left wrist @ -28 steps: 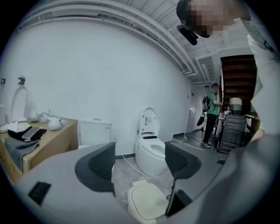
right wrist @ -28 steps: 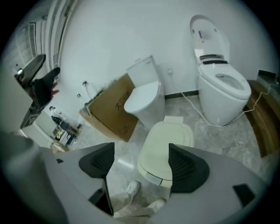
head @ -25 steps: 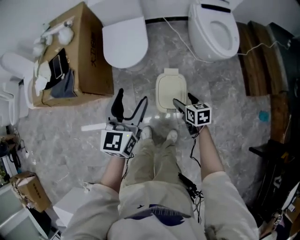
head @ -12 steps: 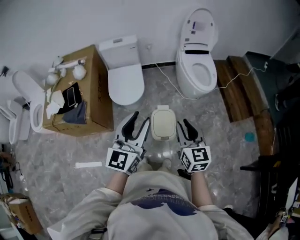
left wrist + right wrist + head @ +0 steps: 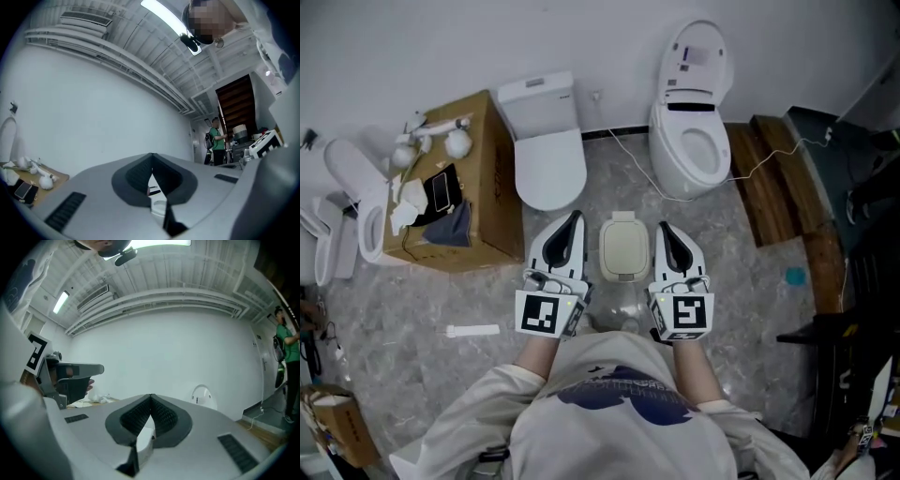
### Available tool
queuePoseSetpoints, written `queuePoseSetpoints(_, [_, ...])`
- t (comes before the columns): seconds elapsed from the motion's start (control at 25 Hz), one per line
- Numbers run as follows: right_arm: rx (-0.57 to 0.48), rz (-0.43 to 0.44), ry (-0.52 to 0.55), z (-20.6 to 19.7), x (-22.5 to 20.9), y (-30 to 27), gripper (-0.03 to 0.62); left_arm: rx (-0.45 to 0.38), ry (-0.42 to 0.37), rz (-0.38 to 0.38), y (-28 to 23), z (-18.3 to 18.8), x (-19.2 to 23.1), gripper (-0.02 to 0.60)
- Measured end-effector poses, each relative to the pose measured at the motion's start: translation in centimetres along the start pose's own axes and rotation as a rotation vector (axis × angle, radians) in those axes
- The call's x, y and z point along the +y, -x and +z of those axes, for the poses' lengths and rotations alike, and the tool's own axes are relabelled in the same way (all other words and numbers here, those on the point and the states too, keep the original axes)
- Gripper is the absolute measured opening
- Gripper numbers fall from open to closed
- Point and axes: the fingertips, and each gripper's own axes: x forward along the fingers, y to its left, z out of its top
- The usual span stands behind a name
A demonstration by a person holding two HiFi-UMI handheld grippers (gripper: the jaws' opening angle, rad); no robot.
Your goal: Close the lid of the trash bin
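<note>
A grey marbled floor (image 5: 487,281) runs up to a plain white wall (image 5: 441,47), with two toilets and a cardboard box (image 5: 483,197) standing along it. The trash bin (image 5: 625,246) sits on the floor just ahead of the person's feet, between the two grippers as seen from above.

The job looks done. The lid (image 5: 624,255) lies flat on the bin with no gap showing at its edge, so nothing seems left but to step away. Whether it has latched cannot be told from this height.

The bin is small, cream-coloured and rounded at the corners, with a raised hinge tab at its far end.

The left gripper (image 5: 573,221) and the right gripper (image 5: 664,229) are held level to either side, well above the bin and apart from it. Both pairs of jaws have just closed, their ribbed pads meet, and nothing is between them.
</note>
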Motion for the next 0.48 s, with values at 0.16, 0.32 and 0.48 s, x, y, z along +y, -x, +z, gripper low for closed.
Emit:
queuePoseSetpoints(0.16, [-0.037,-0.02,-0.009,1.4,-1.3,-1.5,0.009,-0.021,-0.056,0.0,-2.1,1.3,1.2,-0.002])
queuePoseSetpoints(0.32, [-0.069,-0.034,-0.004,2.8,-2.1,-2.3,0.009,-0.035,-0.064,0.003,-3.6,2.3,1.5,-0.002])
queuePoseSetpoints(0.48, [-0.072,-0.035,-0.008,2.8,-2.2,-2.4,0.009,-0.007,-0.054,-0.003,-3.6,1.3,1.2,-0.002])
